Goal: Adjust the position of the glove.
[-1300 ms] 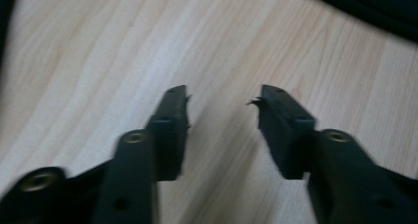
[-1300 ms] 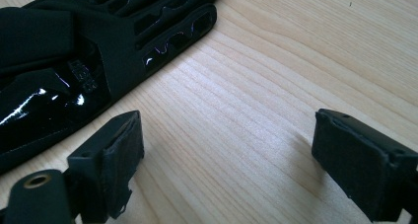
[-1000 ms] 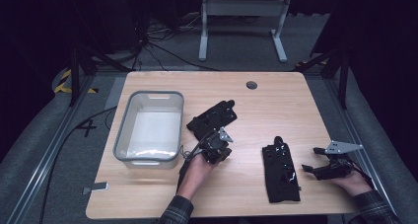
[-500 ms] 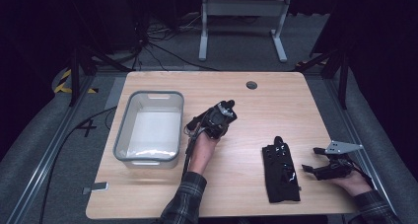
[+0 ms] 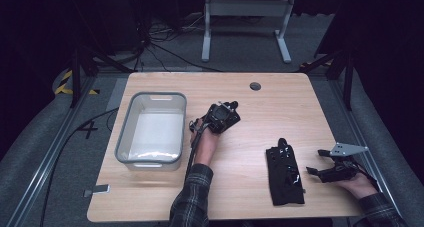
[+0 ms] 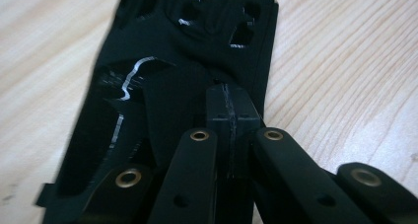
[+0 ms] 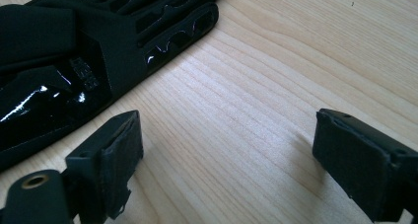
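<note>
Two black gloves lie on the wooden table [image 5: 260,207]. One glove [image 5: 231,107] [image 6: 162,61] sits at the table's middle, mostly covered by my left gripper [image 5: 222,116] [image 6: 229,103]. Its jaws are pressed together with their tips on the glove's fabric, at a small crease. The other glove [image 5: 285,172] [image 7: 64,61] lies flat near the front right. My right gripper [image 5: 318,162] [image 7: 226,150] hovers just right of it near the table's right edge, jaws wide apart with bare wood between them.
A grey plastic bin [image 5: 150,95] with a white inside stands on the left part of the table. A round cable hole [image 5: 255,86] is at the back. A metal stand [image 5: 245,9] is on the floor behind the table.
My left gripper moved away from me and to the right, onto the middle glove, and now covers most of it. The right gripper and the other glove stayed put.
</note>
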`<state>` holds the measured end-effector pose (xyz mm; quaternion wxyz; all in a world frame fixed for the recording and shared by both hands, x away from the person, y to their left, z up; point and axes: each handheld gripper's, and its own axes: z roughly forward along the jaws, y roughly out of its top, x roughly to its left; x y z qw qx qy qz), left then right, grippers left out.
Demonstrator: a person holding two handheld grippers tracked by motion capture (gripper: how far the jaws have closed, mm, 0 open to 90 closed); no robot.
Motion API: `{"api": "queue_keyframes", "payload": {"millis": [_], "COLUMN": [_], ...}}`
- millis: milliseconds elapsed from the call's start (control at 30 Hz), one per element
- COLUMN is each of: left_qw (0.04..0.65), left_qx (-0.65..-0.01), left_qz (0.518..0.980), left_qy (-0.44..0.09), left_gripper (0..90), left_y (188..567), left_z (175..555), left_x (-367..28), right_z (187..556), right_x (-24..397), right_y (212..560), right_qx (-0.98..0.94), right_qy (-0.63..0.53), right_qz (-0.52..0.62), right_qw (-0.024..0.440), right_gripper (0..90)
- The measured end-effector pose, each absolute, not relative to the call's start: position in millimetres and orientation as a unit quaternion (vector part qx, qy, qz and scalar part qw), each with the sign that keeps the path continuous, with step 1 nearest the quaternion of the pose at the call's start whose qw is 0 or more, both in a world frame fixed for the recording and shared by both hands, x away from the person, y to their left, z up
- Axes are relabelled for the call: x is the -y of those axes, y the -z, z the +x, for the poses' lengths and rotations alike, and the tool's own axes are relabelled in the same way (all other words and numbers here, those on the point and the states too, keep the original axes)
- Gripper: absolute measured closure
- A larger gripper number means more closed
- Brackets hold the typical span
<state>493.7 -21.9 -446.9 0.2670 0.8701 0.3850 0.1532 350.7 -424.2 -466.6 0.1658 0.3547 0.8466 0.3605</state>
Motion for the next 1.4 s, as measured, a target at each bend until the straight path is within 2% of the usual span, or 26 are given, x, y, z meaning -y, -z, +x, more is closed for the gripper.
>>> {"api": "queue_keyframes", "payload": {"millis": [533,800,1033,1400], "left_qw": [0.337,0.347,0.355,0.354], "left_qx": [-0.354,-0.329,-0.321,-0.356], "left_qz": [0.869,0.877,0.877,0.862], "left_qy": [-0.073,-0.044,-0.043,-0.073], "left_gripper": [89.9,89.9,89.9,89.9], "left_y": [452.4,452.5,443.8,432.0], "left_z": [472.9,464.0,463.9,486.4], "left_x": [53.9,74.6,76.5,43.0], "right_z": [350.7,350.9,350.9,351.0], "right_x": [424.2,424.3,424.3,424.3], "right_y": [466.6,466.6,466.6,466.6], "right_qx": [-0.847,-0.847,-0.847,-0.847], "right_qy": [-0.36,-0.361,-0.361,-0.361], "right_qz": [0.355,0.354,0.354,0.353], "right_qw": [0.166,0.165,0.165,0.165], "right_gripper": [12.1,12.1,12.2,12.2]}}
